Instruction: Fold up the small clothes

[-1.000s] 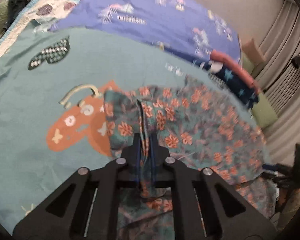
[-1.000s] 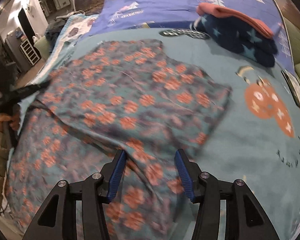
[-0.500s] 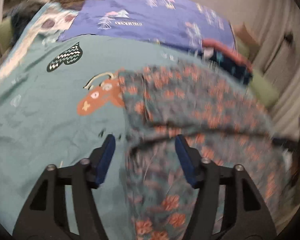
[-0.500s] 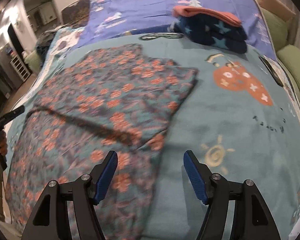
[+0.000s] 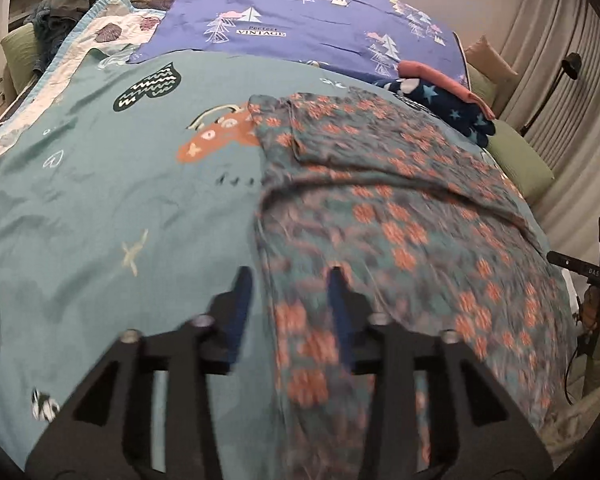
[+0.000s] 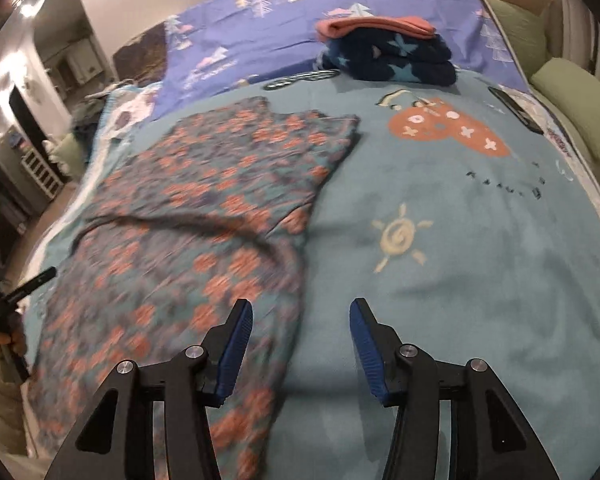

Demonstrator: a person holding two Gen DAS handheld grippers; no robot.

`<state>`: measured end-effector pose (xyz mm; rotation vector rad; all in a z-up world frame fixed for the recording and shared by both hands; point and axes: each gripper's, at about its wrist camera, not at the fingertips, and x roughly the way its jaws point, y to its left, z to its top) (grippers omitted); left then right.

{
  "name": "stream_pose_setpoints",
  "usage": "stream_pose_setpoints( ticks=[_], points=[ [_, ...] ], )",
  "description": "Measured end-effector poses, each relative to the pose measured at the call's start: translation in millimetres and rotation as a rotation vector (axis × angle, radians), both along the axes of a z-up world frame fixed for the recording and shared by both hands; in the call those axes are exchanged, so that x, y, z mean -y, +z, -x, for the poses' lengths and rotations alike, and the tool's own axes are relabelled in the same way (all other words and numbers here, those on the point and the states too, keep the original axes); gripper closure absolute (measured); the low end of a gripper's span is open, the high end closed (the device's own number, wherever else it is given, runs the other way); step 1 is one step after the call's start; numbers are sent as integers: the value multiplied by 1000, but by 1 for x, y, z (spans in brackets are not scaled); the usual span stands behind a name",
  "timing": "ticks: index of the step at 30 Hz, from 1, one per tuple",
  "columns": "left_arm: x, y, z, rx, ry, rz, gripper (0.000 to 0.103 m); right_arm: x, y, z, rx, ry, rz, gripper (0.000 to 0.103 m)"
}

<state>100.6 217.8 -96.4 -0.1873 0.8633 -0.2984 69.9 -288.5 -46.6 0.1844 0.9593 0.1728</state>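
Observation:
A teal garment with orange flowers [image 5: 380,200] lies on the teal bedspread [image 5: 100,208], its far part folded over the near part. My left gripper [image 5: 289,292] hovers over the garment's left edge. Its jaws are closing, the cloth edge lies below and between them, and the pads do not press on it. In the right wrist view the garment [image 6: 204,208] fills the left half. My right gripper [image 6: 301,318] hangs over the garment's right edge, its left finger above the cloth and its right finger above bare bedspread [image 6: 460,240]. Its jaws are closing with nothing gripped.
A folded pile of navy star cloth with a pink piece on top [image 6: 388,52] sits at the back, by a purple tree-print cover [image 5: 300,12]. Green pillows [image 6: 572,108] line the right side. A dark flat object [image 6: 516,108] lies near them. A black device [image 5: 596,268] stands at the bed's edge.
The left gripper let go of the cloth fold it was shut on, opened and drew back toward the near edge. The right gripper also drew back. The garment now lies folded.

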Motion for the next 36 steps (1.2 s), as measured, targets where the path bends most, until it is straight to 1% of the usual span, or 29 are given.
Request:
stream_pose_setpoints(
  ticks=[2, 4, 7, 10, 15, 19, 24, 27, 29, 31, 35, 36],
  points=[
    [-1, -4, 14, -2, 12, -5, 55, -5, 1, 13, 6, 22, -29, 51],
    [-4, -10, 24, -21, 28, -8, 55, -11, -1, 24, 9, 37, -47, 51],
    [-7, -14, 43, -26, 45, -5, 55, -12, -7, 38, 7, 36, -65, 51],
    [-8, -12, 66, -6, 22, 14, 55, -9, -11, 58, 7, 22, -93, 51],
    [-7, -19, 97, -11, -23, -8, 55, -5, -13, 100, 24, 18, -152, 51],
    [-14, -22, 117, -4, -11, 26, 55, -6, -13, 130, 37, 38, -175, 51],
    [-26, -28, 142, -2, 12, 64, 55, -11, -21, 159, 16, 64, -196, 52],
    [-31, -30, 154, -5, 19, 82, 55, -10, -26, 174, -2, 72, -242, 52],
    [-32, -31, 159, -5, 16, 85, 55, -10, -28, 181, -12, 80, -262, 52],
    [-34, -32, 159, -8, 15, 99, 55, -11, -32, 183, -26, 88, -255, 52],
    [-34, -36, 154, -14, 8, 133, 55, -14, -42, 171, -54, 96, -293, 52],
    [-32, -36, 154, -9, -4, 134, 64, -16, -43, 167, -55, 102, -306, 59]
  ],
)
